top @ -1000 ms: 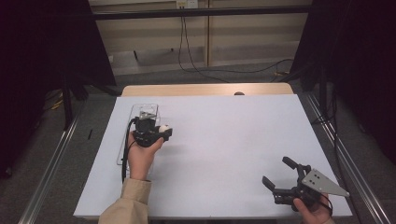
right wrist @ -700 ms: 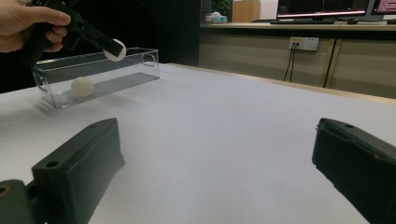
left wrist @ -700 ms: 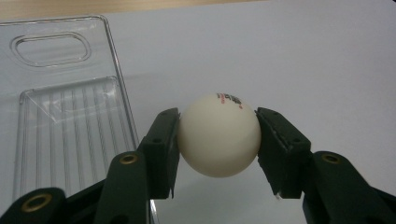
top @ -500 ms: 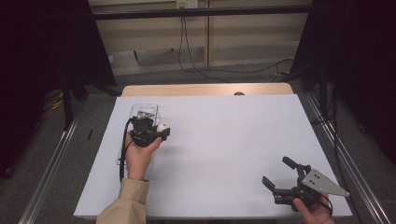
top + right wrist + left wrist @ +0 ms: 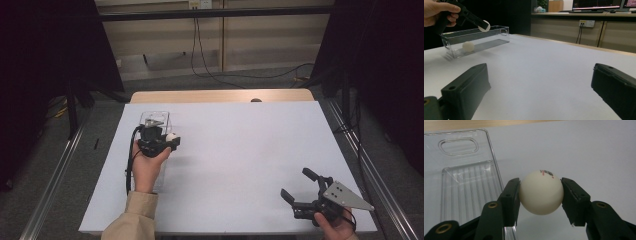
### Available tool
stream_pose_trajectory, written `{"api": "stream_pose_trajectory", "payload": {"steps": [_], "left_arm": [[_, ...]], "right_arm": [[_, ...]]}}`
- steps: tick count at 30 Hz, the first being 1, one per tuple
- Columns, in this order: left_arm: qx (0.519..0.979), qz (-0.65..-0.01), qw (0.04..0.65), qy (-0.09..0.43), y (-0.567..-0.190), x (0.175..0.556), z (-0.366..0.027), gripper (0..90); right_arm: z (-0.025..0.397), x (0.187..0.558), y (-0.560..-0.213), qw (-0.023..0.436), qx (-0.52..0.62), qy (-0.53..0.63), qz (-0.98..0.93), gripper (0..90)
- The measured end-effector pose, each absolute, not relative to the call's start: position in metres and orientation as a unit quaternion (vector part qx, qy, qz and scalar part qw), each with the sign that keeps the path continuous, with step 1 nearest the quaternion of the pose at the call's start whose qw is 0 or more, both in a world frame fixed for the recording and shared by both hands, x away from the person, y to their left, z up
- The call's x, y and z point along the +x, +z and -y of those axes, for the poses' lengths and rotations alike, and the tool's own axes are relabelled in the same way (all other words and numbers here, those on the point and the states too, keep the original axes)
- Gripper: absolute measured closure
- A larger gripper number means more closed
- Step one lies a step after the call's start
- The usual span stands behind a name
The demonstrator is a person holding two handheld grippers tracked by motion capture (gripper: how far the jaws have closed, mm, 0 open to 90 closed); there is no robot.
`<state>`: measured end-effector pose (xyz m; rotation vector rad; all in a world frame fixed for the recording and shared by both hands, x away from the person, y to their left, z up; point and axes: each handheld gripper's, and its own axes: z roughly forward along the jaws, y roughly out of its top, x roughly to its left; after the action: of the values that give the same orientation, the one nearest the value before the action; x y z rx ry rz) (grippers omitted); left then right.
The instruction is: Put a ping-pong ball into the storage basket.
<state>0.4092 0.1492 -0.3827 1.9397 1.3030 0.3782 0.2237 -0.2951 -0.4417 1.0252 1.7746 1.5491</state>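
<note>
A white rectangular bench (image 5: 250,150) stands on a grey floor (image 5: 90,165), its light wooden far edge (image 5: 220,96) showing. Beyond the bench runs a beige panelled wall (image 5: 260,30) with a white power socket (image 5: 196,4) and black cables (image 5: 210,65) trailing below. Dark curtains (image 5: 45,55) flank the bench on both sides.

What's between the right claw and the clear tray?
Nothing: the high view shows only bare white table between the right claw and the clear tray.
</note>
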Motion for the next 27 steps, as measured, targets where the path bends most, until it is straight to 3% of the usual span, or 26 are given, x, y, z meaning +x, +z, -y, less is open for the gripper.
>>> {"api": "stream_pose_trajectory", "payload": {"steps": [27], "left_arm": [[0.757,-0.514,0.372,0.156,-0.3807,0.4085,-0.1584,51.2]], "right_arm": [[0.2948,0.2237,-0.4416,0.282,0.382,0.579,-0.663,0.9]]}}
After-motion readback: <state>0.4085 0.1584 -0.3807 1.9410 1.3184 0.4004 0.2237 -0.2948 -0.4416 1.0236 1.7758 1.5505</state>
